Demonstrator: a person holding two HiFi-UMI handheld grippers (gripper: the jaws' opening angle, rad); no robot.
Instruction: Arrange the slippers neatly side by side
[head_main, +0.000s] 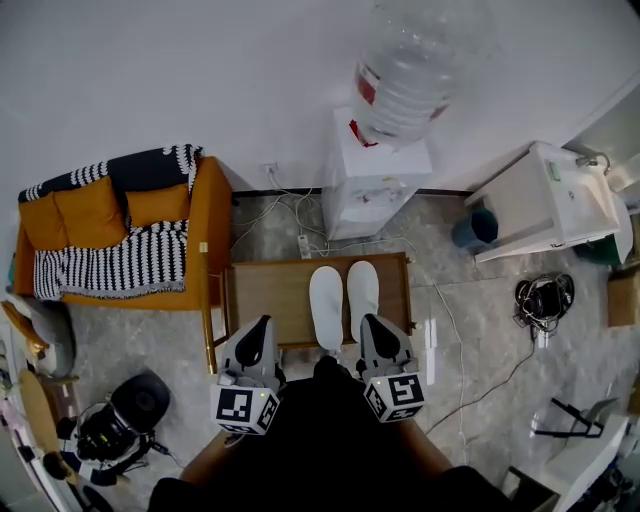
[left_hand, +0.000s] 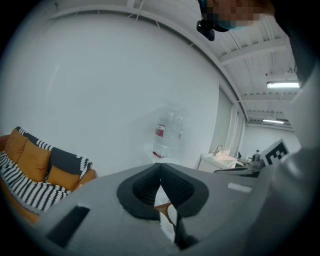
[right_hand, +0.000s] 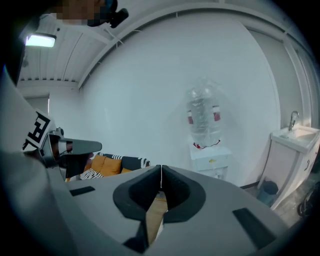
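Pair of white slippers (head_main: 326, 308) lying parallel and close together on a low wooden table (head_main: 270, 290), soles down; left gripper (head_main: 262, 325) and right gripper (head_main: 370, 322) held over the table's near edge, one at either side of the slippers' near ends; both sets of jaws closed tip to tip, nothing between them; orange sofa (head_main: 205, 230) beside the table, water dispenser (head_main: 375, 185) behind it.

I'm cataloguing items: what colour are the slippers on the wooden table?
White, both slippers; the head view shows them best.
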